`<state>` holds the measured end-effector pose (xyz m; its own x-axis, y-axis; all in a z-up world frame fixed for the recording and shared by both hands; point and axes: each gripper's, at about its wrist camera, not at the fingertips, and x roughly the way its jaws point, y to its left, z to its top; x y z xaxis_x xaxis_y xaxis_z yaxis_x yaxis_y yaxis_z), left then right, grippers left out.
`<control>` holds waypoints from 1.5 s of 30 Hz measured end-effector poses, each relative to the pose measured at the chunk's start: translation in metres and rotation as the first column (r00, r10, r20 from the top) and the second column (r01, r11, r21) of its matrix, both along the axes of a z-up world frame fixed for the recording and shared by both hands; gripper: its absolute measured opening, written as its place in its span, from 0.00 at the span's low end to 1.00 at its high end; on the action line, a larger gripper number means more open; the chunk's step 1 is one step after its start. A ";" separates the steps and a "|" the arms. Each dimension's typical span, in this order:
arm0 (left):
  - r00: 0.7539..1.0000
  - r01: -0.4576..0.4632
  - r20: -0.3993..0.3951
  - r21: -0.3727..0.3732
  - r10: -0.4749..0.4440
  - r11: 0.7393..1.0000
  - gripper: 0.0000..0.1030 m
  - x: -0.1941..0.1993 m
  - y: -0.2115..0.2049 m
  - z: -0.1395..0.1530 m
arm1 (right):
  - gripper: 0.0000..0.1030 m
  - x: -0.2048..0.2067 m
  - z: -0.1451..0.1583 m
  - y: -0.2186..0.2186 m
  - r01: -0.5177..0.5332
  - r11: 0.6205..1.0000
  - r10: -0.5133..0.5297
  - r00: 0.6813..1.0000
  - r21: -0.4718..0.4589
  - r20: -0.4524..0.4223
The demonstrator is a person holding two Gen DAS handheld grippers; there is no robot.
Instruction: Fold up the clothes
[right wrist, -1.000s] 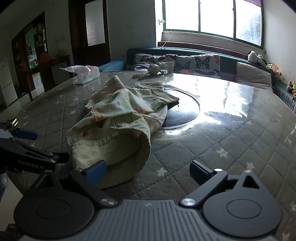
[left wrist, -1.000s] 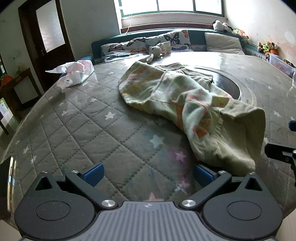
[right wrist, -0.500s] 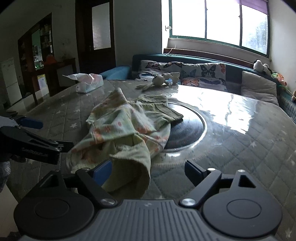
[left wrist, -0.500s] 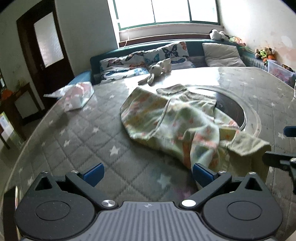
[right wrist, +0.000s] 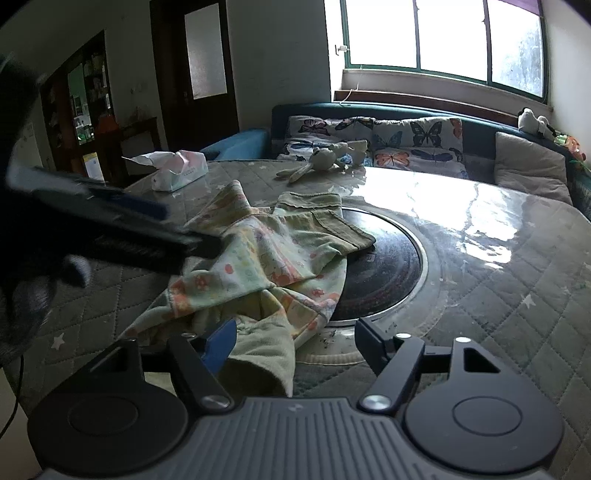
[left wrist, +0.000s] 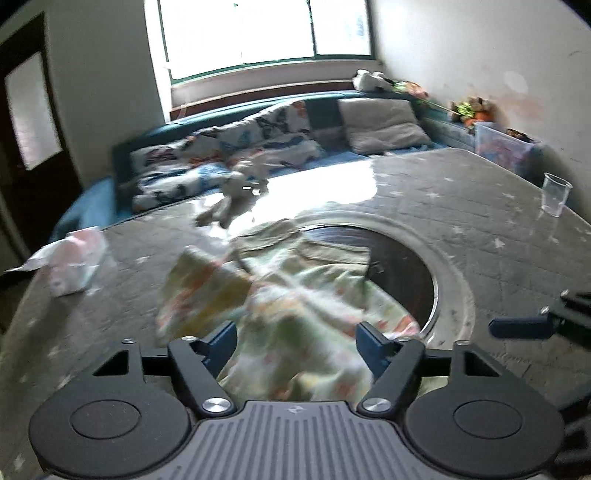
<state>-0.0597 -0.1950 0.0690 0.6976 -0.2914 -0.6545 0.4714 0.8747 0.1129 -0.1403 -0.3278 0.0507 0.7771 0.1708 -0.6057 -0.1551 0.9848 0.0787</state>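
The garment [right wrist: 266,266] lies rumpled on the counter [right wrist: 498,266], partly over its dark round inset. Both the left tool [left wrist: 295,336] and right tool [right wrist: 295,336] gape wide, holding nothing. It looks light, limp and floppy; the near ribbed hem seems the best hold.

This is a home living room. A big round table [right wrist: 498,266] with a quilted star-print cover under glass fills the middle, and a garment [right wrist: 266,258] lies on it. Behind it a sofa [right wrist: 480,125] runs along the wall under a wide window [right wrist: 443,33], with butterfly cushions [right wrist: 399,144] and a plain pillow [right wrist: 528,166]. A soft toy [right wrist: 325,158], a tissue pack [right wrist: 181,170] and a cup [left wrist: 556,194] sit on the table; a dark door [right wrist: 195,70] stands at left.
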 end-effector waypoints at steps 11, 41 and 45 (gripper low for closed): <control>0.987 0.134 -0.086 0.013 -0.133 0.991 0.65 0.054 -0.057 -0.022 | 0.71 0.017 -0.016 -0.022 0.018 0.999 -0.016 0.999 0.039 -0.048; 1.000 -0.028 -0.005 -0.202 0.027 0.979 0.02 0.065 0.025 0.025 | 0.71 0.026 -0.010 -0.033 0.073 0.997 -0.071 0.997 0.029 -0.042; 0.993 -0.104 0.029 -0.247 0.114 0.963 0.01 0.051 0.073 0.044 | 0.71 0.026 -0.005 -0.030 0.071 0.997 -0.071 0.997 0.018 -0.025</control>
<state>-0.0088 -0.1224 0.1134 0.7598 -0.3596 -0.5417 0.3710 0.9240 -0.0931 -0.1140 -0.3573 0.0458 0.7728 0.1272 -0.6218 -0.0829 0.9915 0.0998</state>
